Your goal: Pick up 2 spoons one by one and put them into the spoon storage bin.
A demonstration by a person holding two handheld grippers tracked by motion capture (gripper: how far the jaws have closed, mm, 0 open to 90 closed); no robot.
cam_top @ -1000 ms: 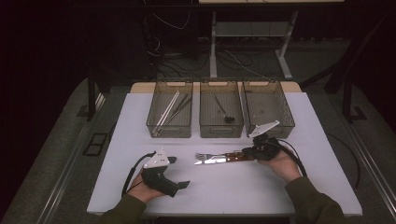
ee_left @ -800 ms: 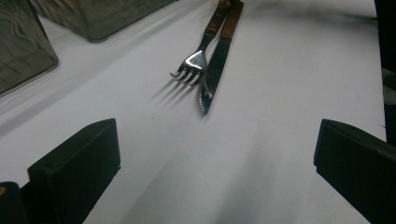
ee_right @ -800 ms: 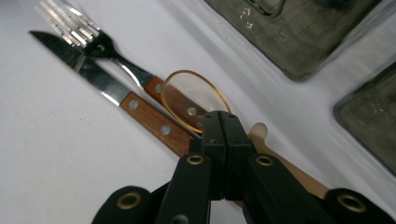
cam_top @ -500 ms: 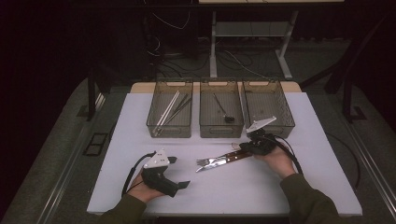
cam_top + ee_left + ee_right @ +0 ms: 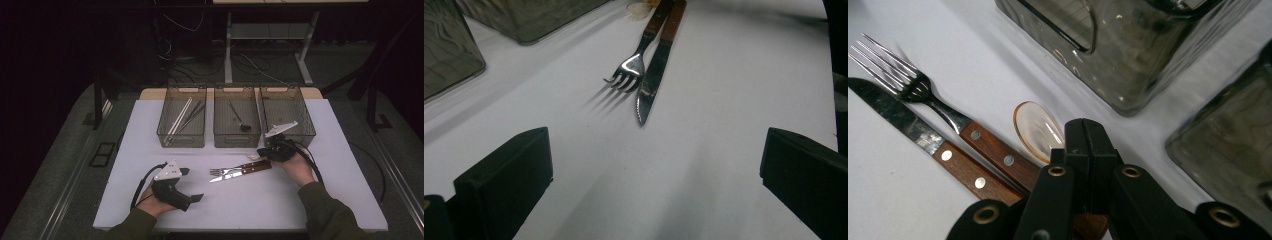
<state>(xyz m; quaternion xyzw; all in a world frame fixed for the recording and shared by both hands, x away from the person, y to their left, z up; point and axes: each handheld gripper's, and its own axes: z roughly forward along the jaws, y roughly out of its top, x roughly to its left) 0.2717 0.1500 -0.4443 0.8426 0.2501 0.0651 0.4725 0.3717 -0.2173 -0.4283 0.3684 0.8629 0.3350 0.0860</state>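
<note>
A fork (image 5: 218,172) and a steak knife (image 5: 226,177), both with wooden handles, lie side by side on the white table (image 5: 325,200), tips pointing left. My right gripper (image 5: 261,155) sits at their handle ends. In the right gripper view its jaws (image 5: 1089,135) are pressed together over the handle ends, beside a small clear amber spoon (image 5: 1035,130); I cannot tell whether they pinch anything. My left gripper (image 5: 192,184) rests near the table's front left, open (image 5: 649,190), facing the fork (image 5: 631,67) and knife (image 5: 654,75) from a short way off.
Three smoky clear bins stand in a row at the back. The left bin (image 5: 181,141) holds long sticks, the middle bin (image 5: 236,141) a thin dark utensil. The right bin (image 5: 302,127) stands just behind my right gripper. Cables trail from both grippers.
My right gripper has shifted slightly left and back, and the fork and knife have swung with it, handle ends now farther back. The left gripper has not moved.
</note>
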